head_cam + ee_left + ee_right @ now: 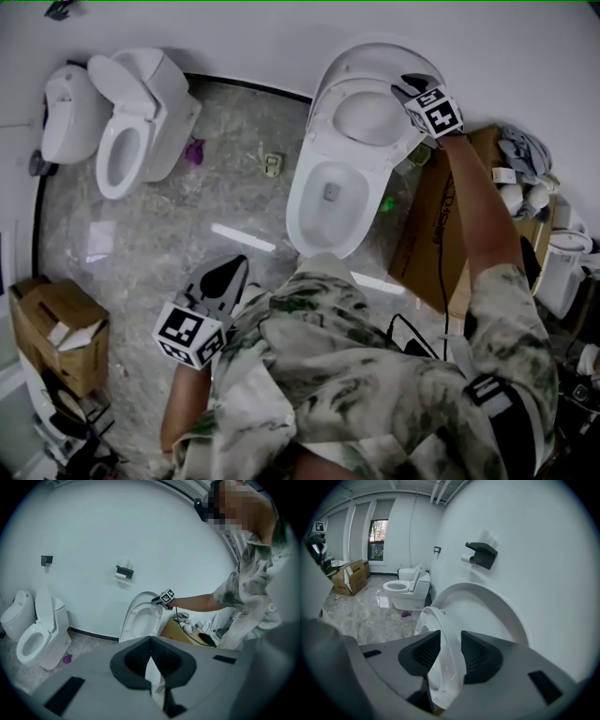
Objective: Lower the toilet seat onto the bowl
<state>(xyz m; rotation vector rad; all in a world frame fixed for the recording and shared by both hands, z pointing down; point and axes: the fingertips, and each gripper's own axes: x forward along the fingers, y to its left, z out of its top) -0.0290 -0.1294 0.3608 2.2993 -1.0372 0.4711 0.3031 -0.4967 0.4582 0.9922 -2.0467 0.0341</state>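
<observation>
Against the white wall (534, 550), the raised toilet seat (446, 665) stands between the right hand-held gripper (450, 634)'s parted jaws, while the left hand-held gripper (150, 639) is closed.

The toilet seat (446, 667) and bowl (323, 246) are seen as smooth, glossy white, the seat plastic-looking. The floor (187, 216) is finished in polished, veined stone that reflects light. The cardboard box (56, 323) is matt brown. The pads (425, 651) of the right gripper (450, 632) are dark, matt and finely ribbed. The shirt (356, 375) is patterned cloth.
</observation>
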